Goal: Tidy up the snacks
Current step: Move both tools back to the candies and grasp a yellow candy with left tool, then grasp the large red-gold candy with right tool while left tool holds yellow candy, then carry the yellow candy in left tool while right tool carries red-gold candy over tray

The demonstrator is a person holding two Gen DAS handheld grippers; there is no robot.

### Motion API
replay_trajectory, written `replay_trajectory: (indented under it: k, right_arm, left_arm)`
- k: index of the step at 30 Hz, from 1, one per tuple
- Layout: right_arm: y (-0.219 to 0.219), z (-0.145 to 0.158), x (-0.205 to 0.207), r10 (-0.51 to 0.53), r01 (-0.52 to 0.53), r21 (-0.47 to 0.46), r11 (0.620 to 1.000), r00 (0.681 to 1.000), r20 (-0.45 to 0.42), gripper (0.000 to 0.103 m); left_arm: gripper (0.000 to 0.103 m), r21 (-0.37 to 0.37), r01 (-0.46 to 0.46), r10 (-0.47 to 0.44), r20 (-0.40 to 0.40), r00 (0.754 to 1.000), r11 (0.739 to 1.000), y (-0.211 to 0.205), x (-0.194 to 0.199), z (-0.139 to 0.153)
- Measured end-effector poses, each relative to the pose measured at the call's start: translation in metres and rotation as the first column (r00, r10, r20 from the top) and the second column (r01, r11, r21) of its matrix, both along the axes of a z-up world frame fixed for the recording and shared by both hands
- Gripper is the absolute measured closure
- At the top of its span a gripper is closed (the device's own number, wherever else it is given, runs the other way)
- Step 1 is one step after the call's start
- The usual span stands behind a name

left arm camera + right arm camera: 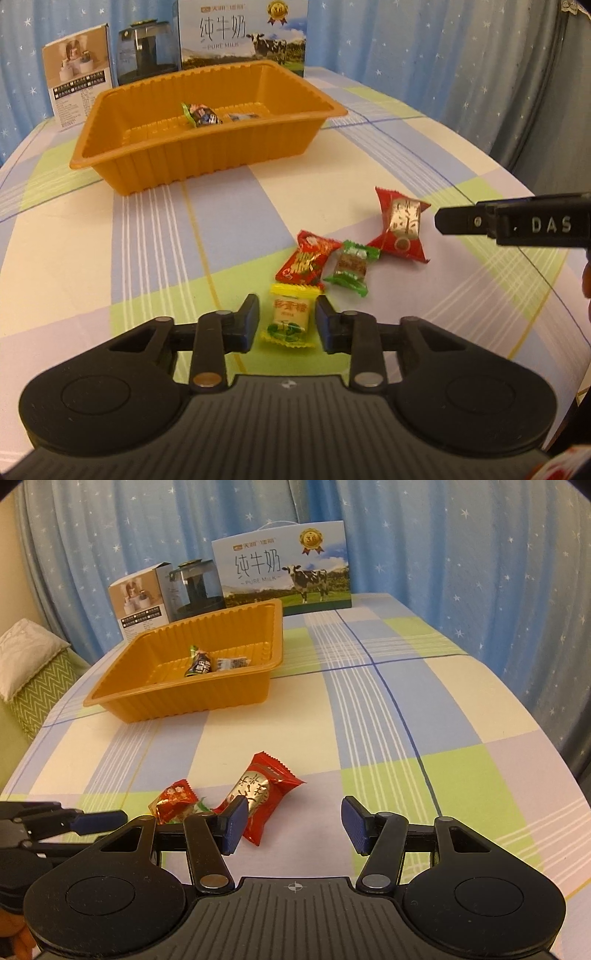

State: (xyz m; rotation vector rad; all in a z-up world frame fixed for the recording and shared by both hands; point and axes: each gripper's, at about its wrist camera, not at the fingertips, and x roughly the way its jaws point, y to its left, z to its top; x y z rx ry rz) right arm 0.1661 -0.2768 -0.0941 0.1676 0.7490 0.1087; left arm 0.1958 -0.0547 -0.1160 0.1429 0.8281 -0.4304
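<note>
A: While the left gripper (286, 319) sits low over the checked surface (110, 258), its fingers straddle the yellow candy (289, 320), spread, with a gap either side.

B: And the right gripper (293, 823)?

A: Fingers released, wide apart. The big red candy (258, 794) lies partly hidden behind its left finger.

B: The orange tray (155, 158)?

A: Well back, holding two dark wrapped snacks (201, 664), labels too small to read. The small red candy (304, 264) and green candy (351, 267) lie touching.
</note>
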Motion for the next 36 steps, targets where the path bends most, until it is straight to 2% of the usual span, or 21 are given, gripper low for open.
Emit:
replay_trajectory:
  k: [1,2,7,11,17,23,24,26,30,36]
  right_arm:
    - [0.0,0.0,0.0,0.0,0.0,0.004,1.0,1.0,0.0,0.047]
    - [0.001,0.0,0.0,0.001,-0.001,0.006,1.0,1.0,0.0,0.047]
    - [0.005,-0.001,0.003,0.013,-0.013,0.013,1.0,1.0,0.0,0.047]
    - [0.009,-0.004,0.01,0.02,-0.019,0.058,0.998,1.0,-0.006,0.047]
    - [0.017,-0.007,0.024,0.026,-0.024,0.098,0.995,0.999,-0.02,0.047]
    - [0.029,-0.014,0.038,0.015,-0.014,0.041,0.999,1.0,-0.027,0.048]
    - [0.032,-0.016,0.04,0.015,-0.014,0.024,1.0,0.999,-0.028,0.05]
    - [0.035,-0.02,0.044,0.013,-0.013,0.0,1.0,0.999,-0.042,0.064]
    - [0.036,-0.024,0.044,0.002,-0.004,-0.027,1.0,0.998,-0.062,0.074]
    - [0.035,-0.019,0.037,-0.003,0.001,-0.045,0.999,0.999,-0.045,0.077]
  left_arm:
    - [0.078,0.005,-0.001,0.001,0.002,1.0,1.0,-0.001,0.0,0.0]
    - [0.084,0.006,-0.002,0.002,-0.001,1.0,1.0,0.0,0.0,0.0]
    - [0.085,-0.005,-0.051,0.051,0.003,0.999,0.999,0.006,-0.001,0.006]
    - [0.085,-0.04,-0.101,0.102,0.017,0.995,0.994,0.015,0.0,0.015]
    - [0.085,-0.08,-0.124,0.126,0.029,0.992,0.989,0.02,0.003,0.025]
    - [0.085,-0.09,-0.135,0.137,0.018,0.99,0.987,0.022,0.004,0.024]
    - [0.085,-0.091,-0.137,0.139,0.017,0.99,0.986,0.022,0.004,0.023]
    - [0.085,-0.09,-0.139,0.141,0.018,0.99,0.986,0.023,0.004,0.023]
    - [0.085,-0.091,-0.144,0.146,0.009,0.989,0.985,0.025,0.005,0.021]
    - [0.085,-0.103,-0.158,0.16,0.008,0.987,0.982,0.026,0.005,0.024]
